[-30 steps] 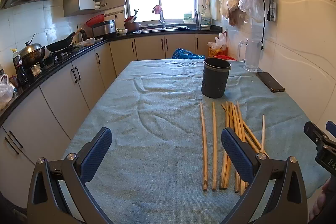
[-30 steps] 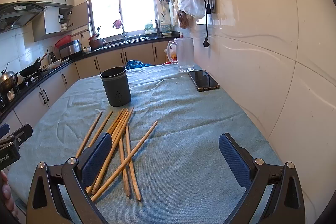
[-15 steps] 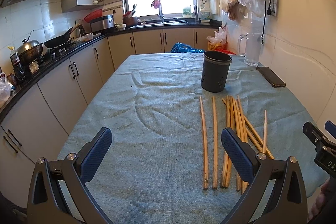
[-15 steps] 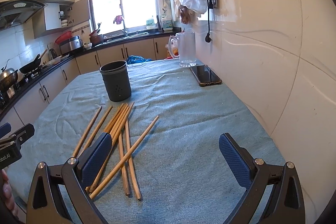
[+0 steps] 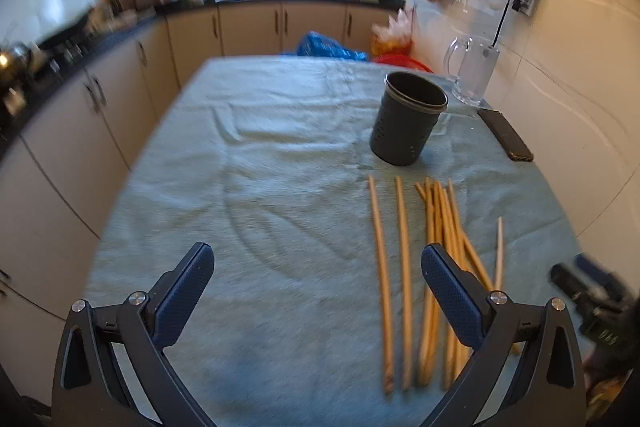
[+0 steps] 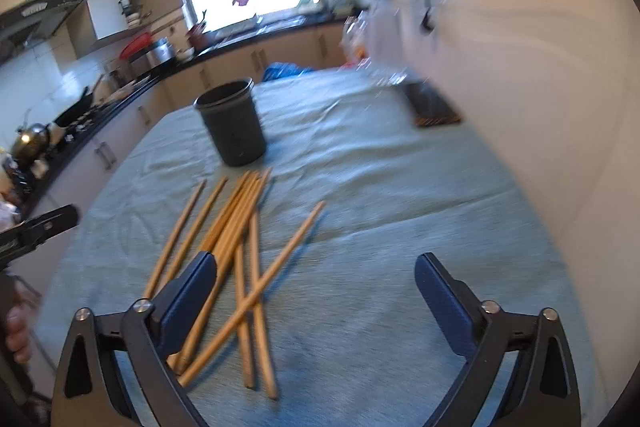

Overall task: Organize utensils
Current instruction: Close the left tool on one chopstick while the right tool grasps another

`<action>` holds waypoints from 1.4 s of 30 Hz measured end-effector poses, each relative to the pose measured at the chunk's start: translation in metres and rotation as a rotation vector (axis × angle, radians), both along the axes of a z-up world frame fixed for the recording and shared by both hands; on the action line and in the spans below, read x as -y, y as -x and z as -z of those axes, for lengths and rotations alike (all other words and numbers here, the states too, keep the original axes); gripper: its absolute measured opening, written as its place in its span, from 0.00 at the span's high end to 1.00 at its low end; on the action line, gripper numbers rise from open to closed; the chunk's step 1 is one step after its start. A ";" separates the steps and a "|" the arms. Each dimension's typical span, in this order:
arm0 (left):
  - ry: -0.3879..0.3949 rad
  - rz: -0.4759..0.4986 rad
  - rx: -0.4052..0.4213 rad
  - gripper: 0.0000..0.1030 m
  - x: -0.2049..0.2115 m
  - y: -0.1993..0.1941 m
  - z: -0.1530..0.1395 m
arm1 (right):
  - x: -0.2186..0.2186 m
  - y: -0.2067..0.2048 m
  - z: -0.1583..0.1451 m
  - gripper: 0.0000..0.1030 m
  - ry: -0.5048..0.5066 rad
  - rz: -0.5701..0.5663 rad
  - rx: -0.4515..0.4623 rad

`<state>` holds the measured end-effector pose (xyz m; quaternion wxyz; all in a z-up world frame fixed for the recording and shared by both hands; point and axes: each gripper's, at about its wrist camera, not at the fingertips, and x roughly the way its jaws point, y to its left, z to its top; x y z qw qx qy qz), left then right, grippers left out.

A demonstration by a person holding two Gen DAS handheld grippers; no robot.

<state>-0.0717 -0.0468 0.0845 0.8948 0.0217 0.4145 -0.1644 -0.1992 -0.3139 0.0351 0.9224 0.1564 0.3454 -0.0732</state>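
Glass mug [image 6: 386,75] motion-blurred; phone [image 6: 434,105] smeared; chopsticks' [image 5: 430,339] near ends behind jaw.

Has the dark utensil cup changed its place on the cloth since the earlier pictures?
No. The dark cup stands just beyond the chopsticks, near the phone, as before; only the camera moved.

Wide bare cloth [image 5: 256,187] lies open left of the chopsticks [image 5: 404,267], an easy lane. The dark holder [image 5: 408,123] stands just beyond their far tips. A glass mug [image 5: 472,75] and a phone [image 5: 506,135] crowd the wall [image 6: 520,87], which hems the right side. Clear cloth also lies between the chopsticks and that wall.
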 end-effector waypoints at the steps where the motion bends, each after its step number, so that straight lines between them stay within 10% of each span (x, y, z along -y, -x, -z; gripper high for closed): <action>1: 0.021 0.010 -0.038 0.07 0.003 -0.013 0.003 | 0.005 -0.010 0.004 0.11 -0.044 -0.022 -0.029; 6: 0.019 0.041 -0.181 0.37 0.026 -0.057 0.029 | 0.020 -0.047 0.021 0.30 -0.198 -0.082 -0.137; 17: -0.039 0.100 -0.355 0.67 0.075 -0.116 0.081 | 0.033 -0.100 0.048 0.44 -0.304 -0.100 -0.278; 26: -0.077 0.119 -0.328 0.68 0.085 -0.115 0.079 | 0.022 -0.121 0.050 0.51 -0.256 -0.102 -0.309; 31: -0.127 0.136 -0.295 0.94 0.100 -0.106 0.080 | 0.022 -0.124 0.052 0.87 -0.225 -0.087 -0.317; 42: 0.006 0.140 -0.152 0.95 0.060 -0.062 0.020 | 0.017 -0.096 0.016 0.94 -0.232 -0.140 -0.187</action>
